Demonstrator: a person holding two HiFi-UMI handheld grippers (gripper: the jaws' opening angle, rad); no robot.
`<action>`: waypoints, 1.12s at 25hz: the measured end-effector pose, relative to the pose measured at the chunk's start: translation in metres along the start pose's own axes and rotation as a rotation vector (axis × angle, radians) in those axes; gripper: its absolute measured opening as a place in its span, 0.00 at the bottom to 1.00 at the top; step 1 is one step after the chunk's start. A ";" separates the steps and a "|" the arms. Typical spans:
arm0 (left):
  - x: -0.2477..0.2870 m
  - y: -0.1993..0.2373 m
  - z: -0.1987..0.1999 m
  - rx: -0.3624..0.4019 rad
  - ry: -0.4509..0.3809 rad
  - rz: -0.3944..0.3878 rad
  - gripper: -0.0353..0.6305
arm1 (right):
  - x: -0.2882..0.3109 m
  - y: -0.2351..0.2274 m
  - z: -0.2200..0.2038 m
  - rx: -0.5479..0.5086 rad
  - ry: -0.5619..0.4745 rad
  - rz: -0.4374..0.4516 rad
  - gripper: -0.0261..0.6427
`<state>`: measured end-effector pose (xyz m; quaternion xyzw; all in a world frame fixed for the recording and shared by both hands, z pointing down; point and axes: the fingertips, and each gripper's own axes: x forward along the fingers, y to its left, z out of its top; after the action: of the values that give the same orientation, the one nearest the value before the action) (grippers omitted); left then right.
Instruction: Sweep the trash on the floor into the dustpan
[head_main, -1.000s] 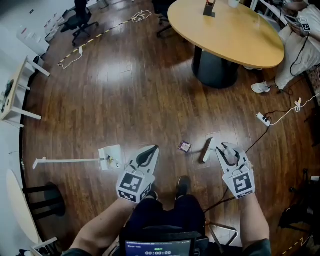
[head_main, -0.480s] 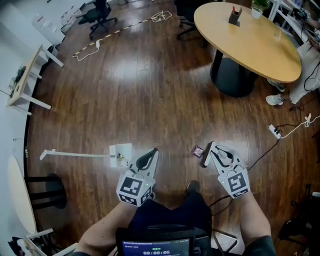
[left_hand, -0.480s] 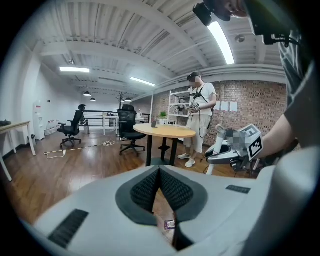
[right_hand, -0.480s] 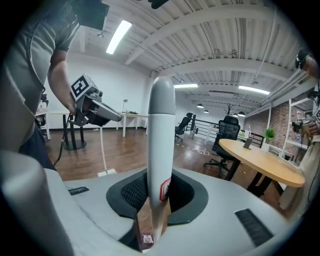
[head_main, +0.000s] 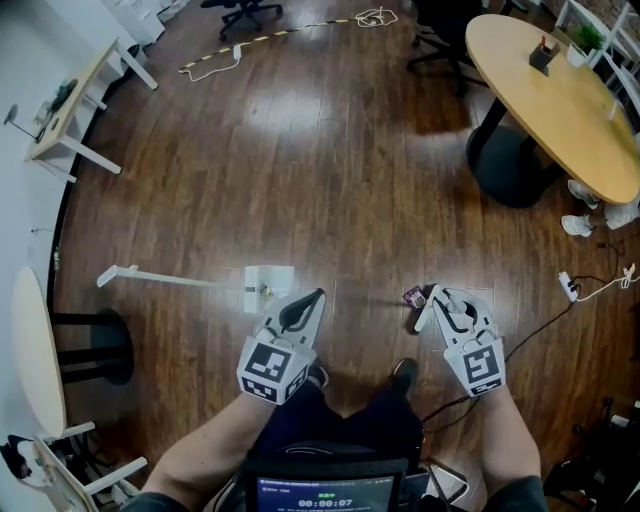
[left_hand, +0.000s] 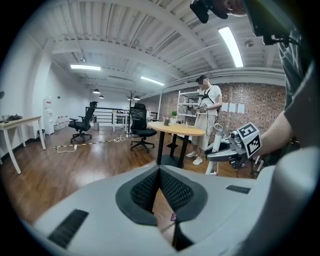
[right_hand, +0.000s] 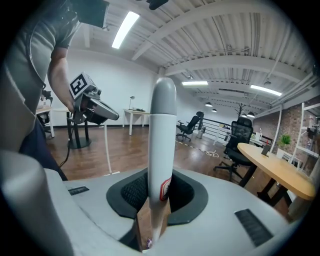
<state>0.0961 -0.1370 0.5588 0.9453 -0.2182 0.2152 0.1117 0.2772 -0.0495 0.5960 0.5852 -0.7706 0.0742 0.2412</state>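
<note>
Nearer than a second ago, the purple wrapper lies on the wood floor just beside the tips of the right hand-held gripper. That gripper is clamped on the broom, whose smooth, stiff handle stands between its jaws. The wrapper looks light and crinkly and will likely skid or flutter, so short, low strokes suit it. To its left, well apart, rests the white dustpan. It seems light enough to slide and is best taken by its long pole. The left hand-held gripper is near it, jaws together and empty.
</note>
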 end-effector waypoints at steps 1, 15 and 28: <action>-0.008 0.012 -0.001 -0.004 -0.002 0.004 0.06 | 0.011 0.009 0.008 -0.006 0.002 0.012 0.17; -0.108 0.158 -0.032 -0.029 -0.022 0.127 0.07 | 0.141 0.144 0.079 -0.198 0.015 0.313 0.17; -0.214 0.259 -0.066 -0.083 -0.046 0.263 0.07 | 0.227 0.280 0.157 -0.308 -0.035 0.547 0.17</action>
<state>-0.2209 -0.2671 0.5498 0.9079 -0.3512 0.1969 0.1165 -0.0748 -0.2231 0.6100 0.3141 -0.9056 0.0086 0.2851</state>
